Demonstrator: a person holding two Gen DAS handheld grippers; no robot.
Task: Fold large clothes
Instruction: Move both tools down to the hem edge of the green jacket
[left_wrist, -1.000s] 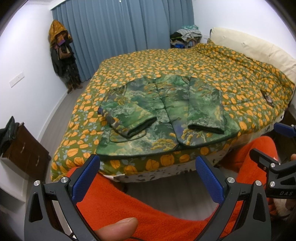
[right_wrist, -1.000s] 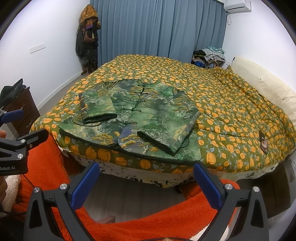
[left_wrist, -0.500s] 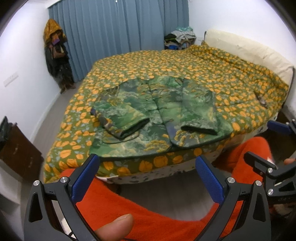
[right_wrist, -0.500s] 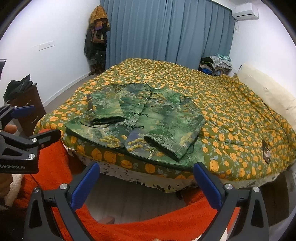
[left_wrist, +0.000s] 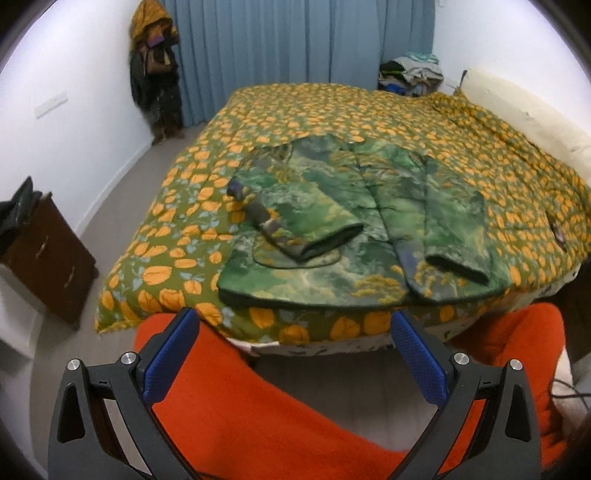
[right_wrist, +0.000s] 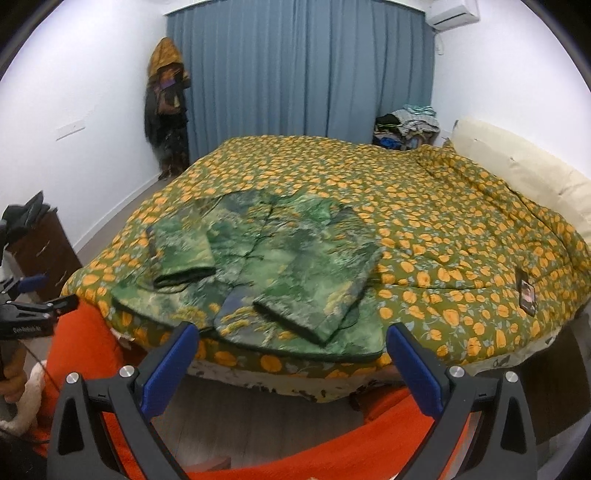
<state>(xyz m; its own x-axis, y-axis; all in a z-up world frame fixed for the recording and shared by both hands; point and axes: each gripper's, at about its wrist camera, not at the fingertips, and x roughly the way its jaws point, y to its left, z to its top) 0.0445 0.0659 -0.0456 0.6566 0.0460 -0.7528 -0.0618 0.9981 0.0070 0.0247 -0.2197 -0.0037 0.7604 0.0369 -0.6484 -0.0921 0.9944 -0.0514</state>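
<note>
While both tools hover off the bed edge, left gripper (left_wrist: 293, 343) and right gripper (right_wrist: 291, 356) gape wide, empty (orange fleece below). At 12 o'clock, green jacket (left_wrist: 354, 221) lies flat, sleeves folded in, on the orange-flowered quilt (left_wrist: 332, 110); blue curtain (right_wrist: 303, 66) beyond.

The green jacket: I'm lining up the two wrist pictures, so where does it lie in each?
Left wrist: the green jacket lies mid-frame, on the near edge of the bed, its sleeves folded in.
Right wrist: the jacket sits left of centre, above the open right claw.
Shared landmark: the blue curtain behind the bed.
</note>
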